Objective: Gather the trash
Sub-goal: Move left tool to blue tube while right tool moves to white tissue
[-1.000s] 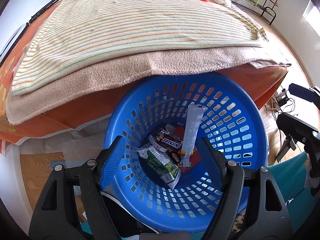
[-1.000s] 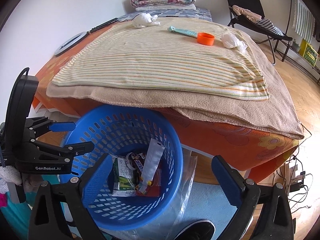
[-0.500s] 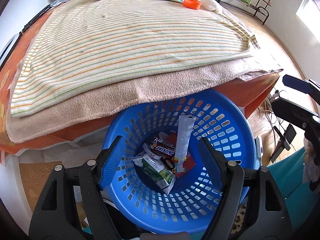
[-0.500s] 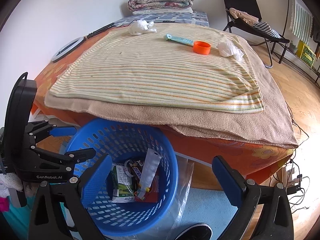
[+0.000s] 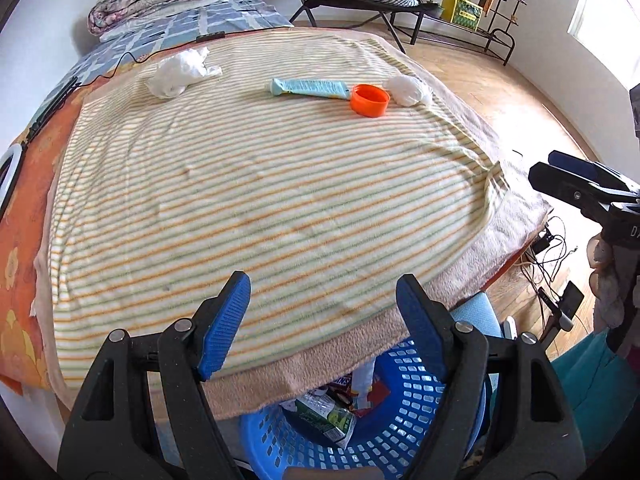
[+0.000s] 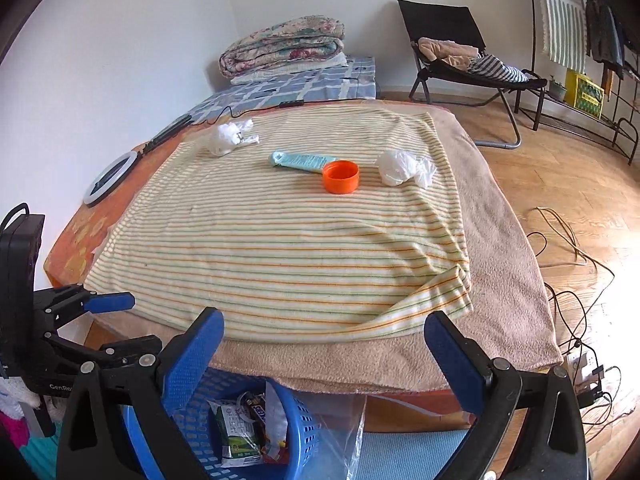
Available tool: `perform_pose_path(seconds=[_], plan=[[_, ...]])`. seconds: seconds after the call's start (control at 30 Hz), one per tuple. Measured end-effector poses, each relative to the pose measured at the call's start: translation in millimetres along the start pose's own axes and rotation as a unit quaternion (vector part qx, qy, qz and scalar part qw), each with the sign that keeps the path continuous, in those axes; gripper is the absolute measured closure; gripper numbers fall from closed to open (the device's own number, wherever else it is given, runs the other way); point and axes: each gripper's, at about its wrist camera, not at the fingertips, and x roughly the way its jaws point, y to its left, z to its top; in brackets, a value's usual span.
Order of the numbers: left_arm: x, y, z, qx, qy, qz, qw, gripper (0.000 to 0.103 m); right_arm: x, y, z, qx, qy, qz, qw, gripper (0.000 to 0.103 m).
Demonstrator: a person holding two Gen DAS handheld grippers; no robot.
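On the striped blanket lie a teal tube, an orange cap, a crumpled white tissue at far left and a white plastic wad at far right. They show too in the right wrist view: tube, cap, tissue, wad. The blue basket below the bed edge holds wrappers and a green carton. My left gripper is open and empty over the blanket's near edge. My right gripper is open and empty.
A beige blanket overhangs the bed's near and right sides. A ring light lies at the bed's left edge. A folded quilt sits at the far end. A folding chair and cables are on the wooden floor to the right.
Both grippers have risen and tilted up from the basket toward the bed top. The basket has slid to the bottom of both views; the items on the blanket now appear nearer.
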Motion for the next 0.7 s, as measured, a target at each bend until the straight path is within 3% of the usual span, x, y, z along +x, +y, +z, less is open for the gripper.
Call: perform_pose_path(seconds=[0.1, 0.5, 0.7], plan=[[8.6, 3.1, 31.0, 0.007, -0.012, -0.003, 0.9999, 0.025, 6.6, -18.7, 23.8, 0.011, -0.004, -0.017, 1.000, 0.002], [72.1, 18.4, 158.7, 0.009, -0.018, -0.030, 0.9993, 0.025, 58.4, -72.1, 102.8, 0.064, -0.007, -0.016, 0.998, 0.002], [122.1, 27.2, 204.8, 0.009, -0.003, -0.024, 0.9997, 0.025, 92.1, -89.1, 115.8, 0.100, 0.016, 0.015, 0.995, 0.008]])
